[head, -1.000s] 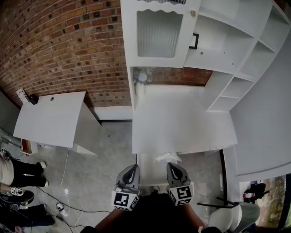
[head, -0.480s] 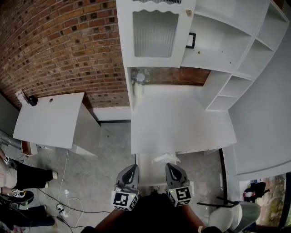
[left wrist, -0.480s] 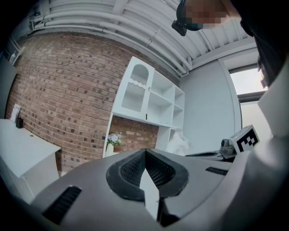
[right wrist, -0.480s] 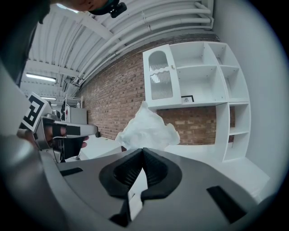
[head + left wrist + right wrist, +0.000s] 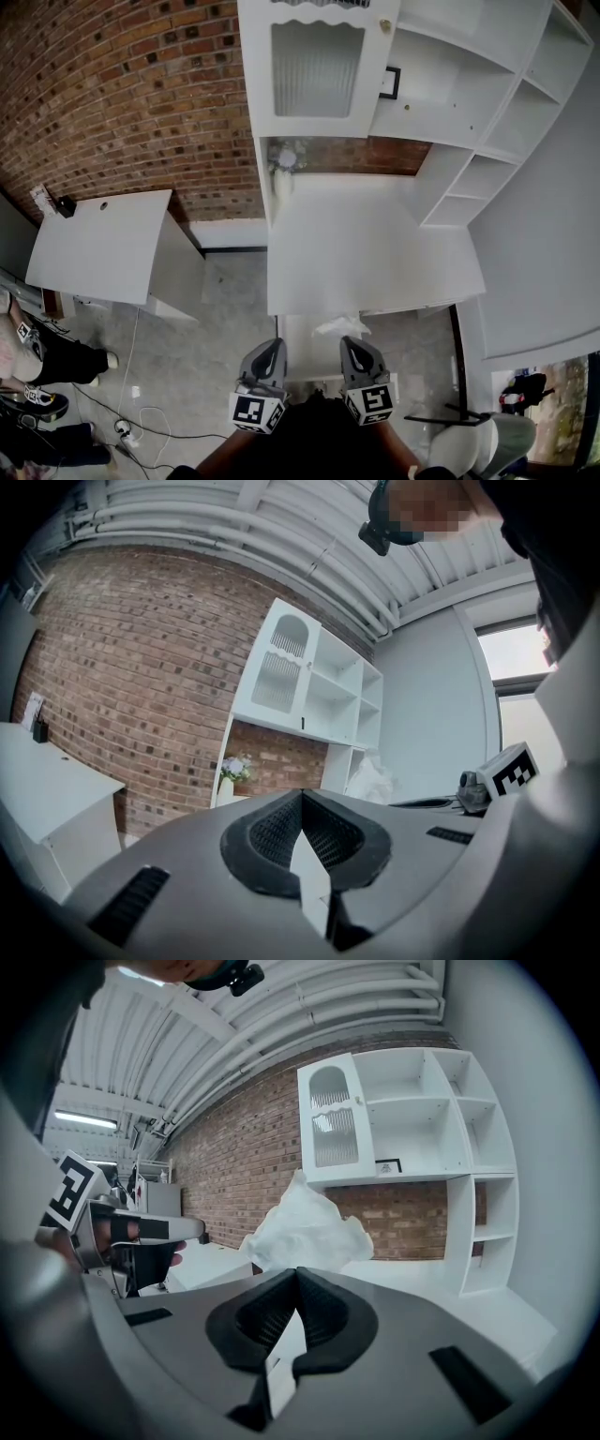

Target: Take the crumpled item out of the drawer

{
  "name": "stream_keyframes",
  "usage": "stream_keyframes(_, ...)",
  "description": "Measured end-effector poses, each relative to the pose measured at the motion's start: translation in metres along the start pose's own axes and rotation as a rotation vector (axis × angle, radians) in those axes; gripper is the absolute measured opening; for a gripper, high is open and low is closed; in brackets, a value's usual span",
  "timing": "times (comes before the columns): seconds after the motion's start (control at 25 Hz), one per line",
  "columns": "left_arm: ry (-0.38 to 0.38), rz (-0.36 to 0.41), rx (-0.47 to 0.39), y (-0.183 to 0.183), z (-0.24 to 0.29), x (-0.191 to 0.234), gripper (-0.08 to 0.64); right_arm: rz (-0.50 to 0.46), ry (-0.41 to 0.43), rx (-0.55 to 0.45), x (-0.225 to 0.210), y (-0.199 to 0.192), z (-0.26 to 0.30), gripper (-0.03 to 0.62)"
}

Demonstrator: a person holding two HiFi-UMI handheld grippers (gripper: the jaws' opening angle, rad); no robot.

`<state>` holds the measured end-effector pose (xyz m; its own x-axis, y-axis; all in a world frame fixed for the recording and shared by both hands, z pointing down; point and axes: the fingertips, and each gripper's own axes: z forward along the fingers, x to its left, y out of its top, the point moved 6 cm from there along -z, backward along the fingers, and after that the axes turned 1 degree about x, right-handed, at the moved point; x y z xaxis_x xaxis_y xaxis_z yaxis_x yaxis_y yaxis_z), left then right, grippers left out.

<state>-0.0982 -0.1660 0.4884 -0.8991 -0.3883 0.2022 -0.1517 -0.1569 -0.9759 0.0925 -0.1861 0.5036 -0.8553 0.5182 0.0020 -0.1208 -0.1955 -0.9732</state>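
The drawer (image 5: 302,339) stands open under the near edge of the desk (image 5: 375,248), at lower centre of the head view. The paper (image 5: 336,325) lies at the drawer's back, against the desk edge, and looks not yet lifted out. The right gripper (image 5: 350,344) sits just below it with its jaws together. In the right gripper view the paper rises directly behind the jaw tips. Whether they nip an edge of it cannot be told, as nothing shows between the pads. The left gripper (image 5: 271,345), to the left, is closed on nothing.

The step in hand seems to be the reach for the paper. Unless an edge is already caught, the right jaws must part, go forward round a fold and close before lifting it clear of the drawer.
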Motion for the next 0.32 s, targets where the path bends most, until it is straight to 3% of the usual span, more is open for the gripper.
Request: stream_keyframes(0.32,0.008,-0.007,0.001,0.0010,-0.0074,-0.0066,0.017,-0.004,-0.004,0.000,0.0000,-0.0016,-0.0091,0.015)
